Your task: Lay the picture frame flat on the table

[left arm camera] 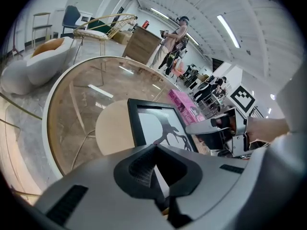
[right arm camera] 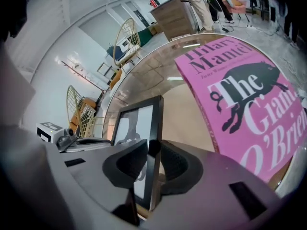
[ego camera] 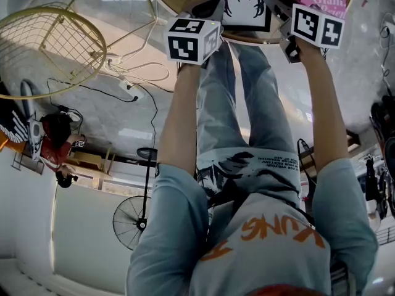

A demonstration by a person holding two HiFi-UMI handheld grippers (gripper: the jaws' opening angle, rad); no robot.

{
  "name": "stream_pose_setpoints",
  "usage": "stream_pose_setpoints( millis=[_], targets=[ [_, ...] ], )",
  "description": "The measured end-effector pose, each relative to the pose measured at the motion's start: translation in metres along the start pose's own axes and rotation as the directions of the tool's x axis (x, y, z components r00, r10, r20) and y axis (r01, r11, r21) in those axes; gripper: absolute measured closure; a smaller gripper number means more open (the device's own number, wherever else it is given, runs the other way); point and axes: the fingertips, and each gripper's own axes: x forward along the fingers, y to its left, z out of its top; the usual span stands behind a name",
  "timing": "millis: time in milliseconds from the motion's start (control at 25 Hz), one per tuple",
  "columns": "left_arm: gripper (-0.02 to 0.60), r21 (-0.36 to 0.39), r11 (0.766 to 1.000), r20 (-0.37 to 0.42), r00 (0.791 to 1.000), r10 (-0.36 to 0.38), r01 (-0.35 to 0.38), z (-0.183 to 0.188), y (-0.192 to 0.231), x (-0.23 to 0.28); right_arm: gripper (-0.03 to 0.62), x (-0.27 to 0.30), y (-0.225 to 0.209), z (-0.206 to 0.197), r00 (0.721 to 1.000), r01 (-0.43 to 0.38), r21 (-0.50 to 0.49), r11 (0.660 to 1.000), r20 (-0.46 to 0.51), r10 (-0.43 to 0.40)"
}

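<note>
The black picture frame (ego camera: 241,5) with an antler print stands on the round glass table (left arm camera: 53,109), over a beige round mat (left arm camera: 112,128). It leans at an angle to the tabletop. My right gripper (right arm camera: 152,159) is shut on the frame's right edge (right arm camera: 154,128), one pad on the glass face and one on the back. My left gripper (left arm camera: 156,164) is shut and sits at the frame's (left arm camera: 158,123) near left edge. Only a thin white sliver shows in its slit. In the head view, the left gripper (ego camera: 210,8) and right gripper (ego camera: 276,5) flank the frame.
A pink book (right arm camera: 240,95) lies flat on the table just right of the frame. A gold wire chair (ego camera: 49,48), floor cables (ego camera: 129,85) and a standing fan (ego camera: 133,221) are around me. A person (left arm camera: 175,42) stands by a wooden cabinet (left arm camera: 144,44) far behind the table.
</note>
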Motion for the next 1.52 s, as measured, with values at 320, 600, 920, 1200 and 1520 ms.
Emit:
stream_pose_setpoints(
  millis=[320,600,920,1200,1520],
  targets=[
    [0.561,-0.007,0.999,0.003,0.999,0.048,-0.048,-0.002,0.003,0.002,0.586,-0.004,-0.009,-0.010,0.998,0.059,-0.075,0.995,0.016,-0.058],
    [0.561,0.165,0.977,-0.083,0.985,0.149,-0.134,-0.008,-0.015,0.010,0.595,-0.006,0.000,-0.016,0.990,0.133,-0.252,0.958,0.071,-0.119],
    [0.561,0.286,0.921,-0.102,0.948,0.302,-0.263,-0.007,-0.026,0.020,0.588,-0.013,0.003,-0.011,0.970,0.236,-0.459,0.857,0.064,-0.233],
    [0.561,0.306,0.924,-0.124,0.952,0.278,-0.230,-0.008,-0.028,0.018,0.597,-0.016,0.009,-0.014,0.963,0.260,-0.548,0.795,0.093,-0.251],
    [0.561,0.247,0.925,-0.167,0.928,0.333,-0.287,-0.009,-0.031,0.025,0.597,-0.014,0.000,-0.016,0.978,0.192,-0.562,0.804,0.043,-0.204]
  ],
)
